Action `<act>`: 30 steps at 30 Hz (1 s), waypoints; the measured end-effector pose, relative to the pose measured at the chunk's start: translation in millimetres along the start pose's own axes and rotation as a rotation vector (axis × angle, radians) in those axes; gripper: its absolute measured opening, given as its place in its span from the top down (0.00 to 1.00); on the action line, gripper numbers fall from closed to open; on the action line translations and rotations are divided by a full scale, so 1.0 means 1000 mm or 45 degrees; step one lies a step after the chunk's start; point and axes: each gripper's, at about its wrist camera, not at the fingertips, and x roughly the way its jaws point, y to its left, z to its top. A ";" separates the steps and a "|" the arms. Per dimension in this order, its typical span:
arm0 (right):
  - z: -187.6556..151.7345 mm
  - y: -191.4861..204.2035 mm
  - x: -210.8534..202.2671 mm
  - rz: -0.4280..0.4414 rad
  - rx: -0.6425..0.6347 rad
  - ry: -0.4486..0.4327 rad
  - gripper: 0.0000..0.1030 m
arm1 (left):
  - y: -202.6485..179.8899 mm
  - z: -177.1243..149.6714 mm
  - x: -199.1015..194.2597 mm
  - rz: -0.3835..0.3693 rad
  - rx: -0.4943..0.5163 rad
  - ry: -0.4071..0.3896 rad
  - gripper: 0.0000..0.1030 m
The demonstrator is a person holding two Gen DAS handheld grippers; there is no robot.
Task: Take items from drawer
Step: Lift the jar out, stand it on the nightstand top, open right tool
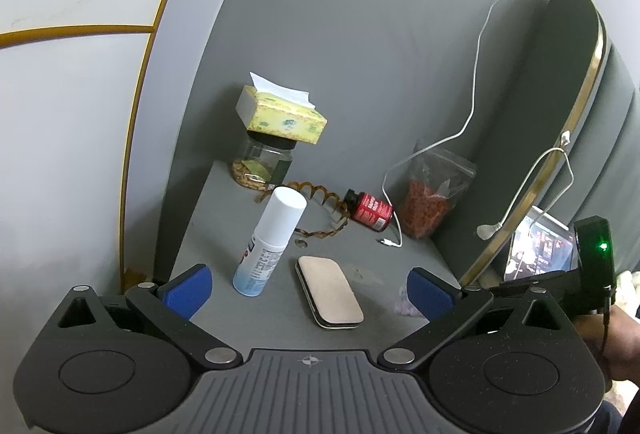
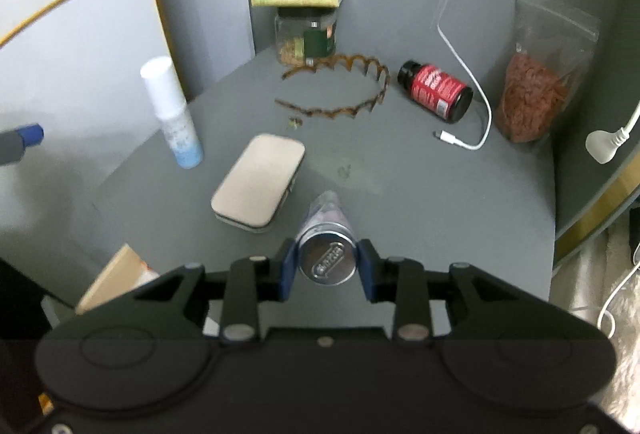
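We are looking at a grey counter (image 2: pixel 420 186). Standing on it are a white spray bottle (image 2: pixel 173 114) and a glass jar (image 2: pixel 306 36); lying on it are a beige flat case (image 2: pixel 258 184), a brown toothed headband (image 2: pixel 340 86), a red-labelled bottle (image 2: pixel 436 90), a white cable end (image 2: pixel 460 142) and a small vial (image 2: pixel 326 222). A bag of red bits (image 2: pixel 532 94) is leaning at the wall.

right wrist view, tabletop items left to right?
white spray bottle → flat beige case → brown zigzag headband → red-label bottle on its side → white cable plug → bag of red bits
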 end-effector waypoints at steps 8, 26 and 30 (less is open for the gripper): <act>0.000 -0.003 0.007 0.022 0.002 0.069 0.68 | -0.002 0.000 0.001 -0.002 0.017 0.004 0.00; -0.040 -0.022 0.063 -0.051 0.122 -0.149 0.61 | 0.000 0.001 0.004 0.009 0.014 0.019 0.00; -0.021 -0.035 0.077 -0.077 0.149 -0.150 0.61 | -0.001 0.000 0.004 0.011 0.022 0.024 0.00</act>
